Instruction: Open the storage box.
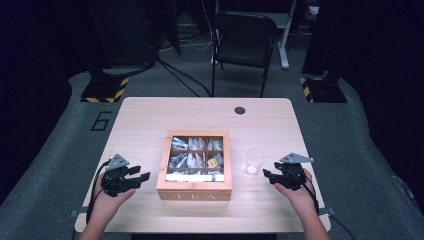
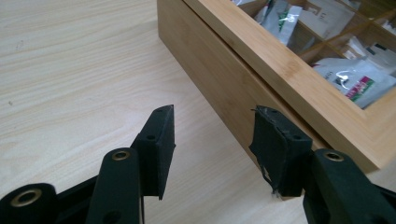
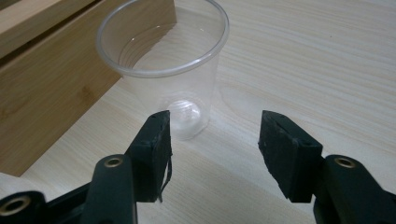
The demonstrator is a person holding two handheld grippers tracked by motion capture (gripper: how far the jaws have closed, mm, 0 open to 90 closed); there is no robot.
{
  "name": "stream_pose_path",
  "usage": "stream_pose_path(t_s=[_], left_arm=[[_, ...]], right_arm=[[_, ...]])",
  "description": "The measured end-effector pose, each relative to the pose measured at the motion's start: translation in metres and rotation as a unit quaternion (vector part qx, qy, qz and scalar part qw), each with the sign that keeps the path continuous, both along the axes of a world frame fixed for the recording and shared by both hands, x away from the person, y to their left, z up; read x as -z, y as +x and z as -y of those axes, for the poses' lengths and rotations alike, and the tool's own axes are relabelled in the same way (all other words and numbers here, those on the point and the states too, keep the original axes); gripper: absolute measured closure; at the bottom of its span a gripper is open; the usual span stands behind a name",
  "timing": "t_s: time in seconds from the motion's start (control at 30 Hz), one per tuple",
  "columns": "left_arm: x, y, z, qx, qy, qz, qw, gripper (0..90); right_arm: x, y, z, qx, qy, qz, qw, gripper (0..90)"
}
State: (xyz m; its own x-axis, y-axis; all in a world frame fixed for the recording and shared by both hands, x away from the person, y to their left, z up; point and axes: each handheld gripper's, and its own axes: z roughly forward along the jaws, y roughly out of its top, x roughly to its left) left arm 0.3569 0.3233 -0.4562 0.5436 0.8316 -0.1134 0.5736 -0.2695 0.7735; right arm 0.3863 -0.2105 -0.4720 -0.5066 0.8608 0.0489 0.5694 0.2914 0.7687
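A wooden tea box [image 1: 194, 192] marked TEA sits at the middle of the table, with several tea bags showing through its windowed lid. A clear plastic cup [image 1: 254, 160] stands upright and empty just right of it. My left gripper [image 1: 142, 176] hovers left of the box, open, jaws pointing at its side wall. In the left gripper view the left gripper [image 2: 212, 114] has only bare table between its pads, with the box [image 2: 224, 79] just beyond. My right gripper [image 1: 266, 175] is open to the right of the cup. In the right gripper view the right gripper [image 3: 215, 119] sits just short of the cup [image 3: 173, 70].
The light wooden table [image 1: 150, 115] has a round dark grommet [image 1: 240, 110] near its far edge. Behind the table stands a black chair [image 1: 245, 40]. Stands with yellow-black striped bases [image 1: 106, 90] sit on the grey floor at both far corners.
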Motion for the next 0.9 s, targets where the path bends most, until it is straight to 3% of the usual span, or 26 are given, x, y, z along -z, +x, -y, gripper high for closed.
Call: stream_pose_path(t_s=[0.33,0.47,0.53,0.63,0.7,0.8,0.9], left_arm=[[-0.004,-0.013,0.007,0.05,-0.014,-0.002,0.9987,45.2],[-0.006,-0.019,0.01,0.07,-0.013,0.019,0.9973,49.5],[-0.008,-0.022,0.012,0.082,-0.025,0.01,0.9963,51.1],[-0.008,-0.025,0.014,0.091,-0.015,0.009,0.9957,53.4],[-0.007,-0.028,0.016,0.091,-0.011,0.018,0.9956,54.2],[-0.009,-0.032,0.018,0.108,-0.01,0.018,0.9939,54.5],[-0.006,-0.034,0.02,0.106,0.0,0.021,0.9941,56.4]], right_arm=[[-0.005,-0.003,-0.008,-0.014,-0.014,0.006,0.9998,43.6],[-0.009,-0.005,-0.008,-0.018,-0.012,0.018,0.9996,47.2],[-0.01,-0.005,-0.008,-0.019,-0.008,0.022,0.9995,47.7],[-0.01,-0.006,-0.008,-0.017,-0.009,0.027,0.9994,47.7],[-0.01,-0.007,-0.009,-0.018,-0.011,0.027,0.9994,47.4],[-0.01,-0.007,-0.009,-0.016,-0.011,0.029,0.9994,47.1],[-0.01,-0.007,-0.009,-0.015,-0.009,0.028,0.9994,47.1]])
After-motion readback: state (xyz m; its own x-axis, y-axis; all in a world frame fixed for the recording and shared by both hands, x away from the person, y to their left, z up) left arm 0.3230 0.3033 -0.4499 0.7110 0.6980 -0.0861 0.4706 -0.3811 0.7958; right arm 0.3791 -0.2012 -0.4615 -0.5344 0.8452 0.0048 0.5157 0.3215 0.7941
